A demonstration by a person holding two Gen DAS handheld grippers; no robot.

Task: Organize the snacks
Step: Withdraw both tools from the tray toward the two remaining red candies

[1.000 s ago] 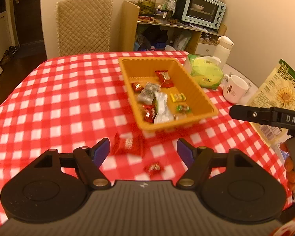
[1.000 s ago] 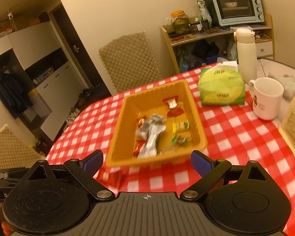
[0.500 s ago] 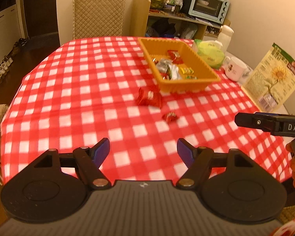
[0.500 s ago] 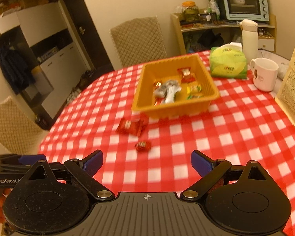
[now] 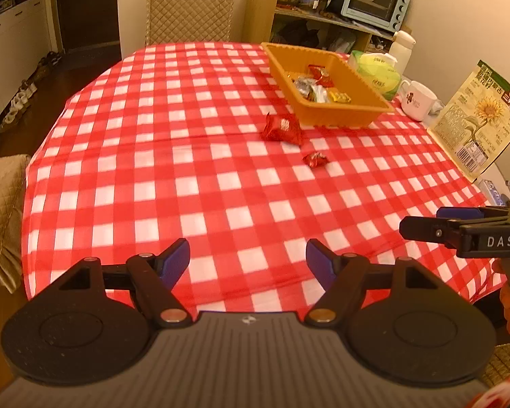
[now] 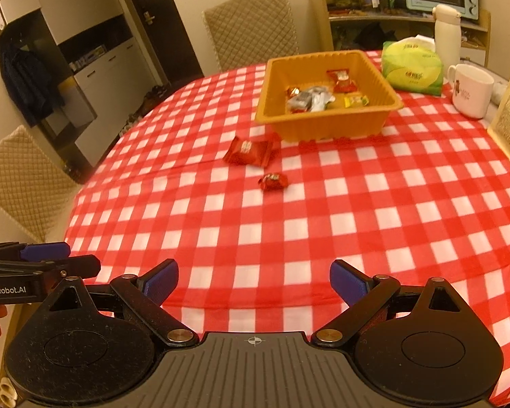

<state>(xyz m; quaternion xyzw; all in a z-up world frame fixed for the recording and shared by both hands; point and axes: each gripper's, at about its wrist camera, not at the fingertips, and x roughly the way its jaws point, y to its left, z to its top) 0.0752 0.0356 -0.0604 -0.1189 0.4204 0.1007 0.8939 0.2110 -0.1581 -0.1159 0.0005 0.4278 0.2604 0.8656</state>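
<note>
An orange tray [image 5: 340,115] [image 6: 326,125] holding several wrapped snacks stands at the far side of the red checked table. A large red snack packet [image 5: 283,129] [image 6: 250,151] and a small red candy [image 5: 315,159] [image 6: 273,181] lie on the cloth just in front of the tray. My left gripper [image 5: 247,261] is open and empty, over the table's near edge. My right gripper [image 6: 254,280] is open and empty, also at the near edge. Each gripper shows from the side in the other's view: the right one [image 5: 459,231] and the left one [image 6: 40,261].
A green tissue pack [image 6: 412,68], a white mug [image 6: 472,91], a white flask [image 6: 447,34] and a sunflower-seed bag [image 5: 479,115] stand at the right of the table. Quilted chairs [image 6: 251,23] stand at the far and left sides. A shelf holds a toaster oven [image 5: 374,0].
Both grippers have pulled back from the tray to the table's near edge, still open. The tray and the two loose snacks now look farther away.
</note>
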